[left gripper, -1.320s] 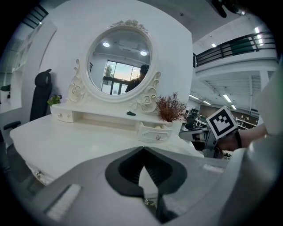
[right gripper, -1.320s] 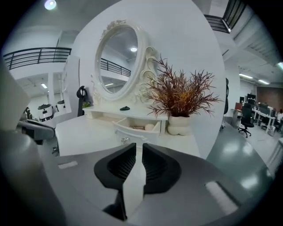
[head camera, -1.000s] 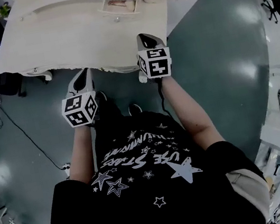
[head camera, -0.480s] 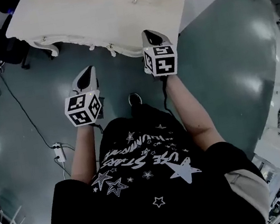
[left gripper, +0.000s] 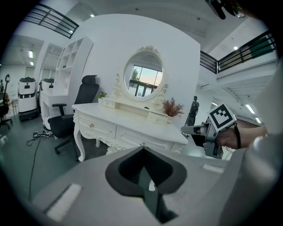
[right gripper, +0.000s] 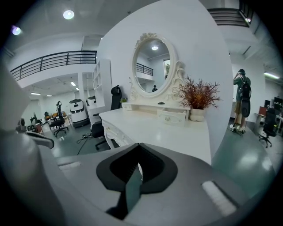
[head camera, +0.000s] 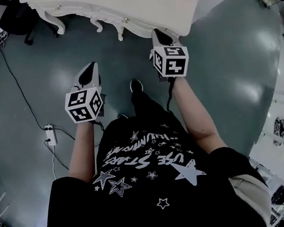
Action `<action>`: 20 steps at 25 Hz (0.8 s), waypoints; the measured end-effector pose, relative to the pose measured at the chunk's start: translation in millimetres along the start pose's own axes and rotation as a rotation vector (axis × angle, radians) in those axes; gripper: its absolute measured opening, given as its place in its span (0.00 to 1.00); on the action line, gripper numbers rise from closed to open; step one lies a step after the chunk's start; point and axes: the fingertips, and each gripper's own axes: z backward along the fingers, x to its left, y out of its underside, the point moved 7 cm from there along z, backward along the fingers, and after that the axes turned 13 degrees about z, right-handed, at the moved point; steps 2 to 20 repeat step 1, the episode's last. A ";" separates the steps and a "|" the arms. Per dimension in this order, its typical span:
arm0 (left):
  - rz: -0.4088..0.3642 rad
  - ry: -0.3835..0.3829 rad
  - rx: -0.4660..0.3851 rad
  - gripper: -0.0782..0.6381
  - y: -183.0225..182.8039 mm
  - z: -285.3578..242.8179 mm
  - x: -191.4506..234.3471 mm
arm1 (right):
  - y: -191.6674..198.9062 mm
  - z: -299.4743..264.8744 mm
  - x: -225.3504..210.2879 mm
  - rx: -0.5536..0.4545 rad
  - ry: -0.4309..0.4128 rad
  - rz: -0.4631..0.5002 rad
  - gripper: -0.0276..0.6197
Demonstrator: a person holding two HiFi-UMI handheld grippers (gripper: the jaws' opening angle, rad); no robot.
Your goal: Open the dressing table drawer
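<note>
The white dressing table (head camera: 127, 1) stands at the top of the head view, its front drawers (left gripper: 98, 129) closed, with small round knobs (left gripper: 92, 125). A small drawer (right gripper: 173, 116) sits on the tabletop under the oval mirror (left gripper: 142, 81). My left gripper (head camera: 88, 74) hangs over the floor, well short of the table, jaws shut on nothing (left gripper: 143, 152). My right gripper (head camera: 161, 36) is level with the table's right front corner, apart from it, also shut and empty (right gripper: 139, 149). It shows in the left gripper view too (left gripper: 194, 130).
A black office chair (left gripper: 73, 119) stands at the table's left end. A cable and power strip (head camera: 49, 134) lie on the green floor to my left. A dried plant in a pot (right gripper: 197, 95) sits on the tabletop. A person (right gripper: 241, 101) stands far right.
The table has slid toward the top of the head view, so both grippers now sit farther back from its front edge. Both pairs of jaws stay shut.
</note>
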 end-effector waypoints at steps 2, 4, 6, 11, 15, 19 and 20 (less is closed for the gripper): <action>0.005 -0.001 0.002 0.11 4.9 9.5 4.8 | 2.1 6.7 9.9 -0.001 -0.002 0.005 0.08; 0.005 -0.001 0.002 0.11 4.9 9.5 4.8 | 2.1 6.7 9.9 -0.001 -0.002 0.005 0.08; 0.005 -0.001 0.002 0.11 4.9 9.5 4.8 | 2.1 6.7 9.9 -0.001 -0.002 0.005 0.08; 0.005 -0.001 0.002 0.11 4.9 9.5 4.8 | 2.1 6.7 9.9 -0.001 -0.002 0.005 0.08; 0.005 -0.001 0.002 0.11 4.9 9.5 4.8 | 2.1 6.7 9.9 -0.001 -0.002 0.005 0.08; 0.005 -0.001 0.002 0.11 4.9 9.5 4.8 | 2.1 6.7 9.9 -0.001 -0.002 0.005 0.08; 0.005 -0.001 0.002 0.11 4.9 9.5 4.8 | 2.1 6.7 9.9 -0.001 -0.002 0.005 0.08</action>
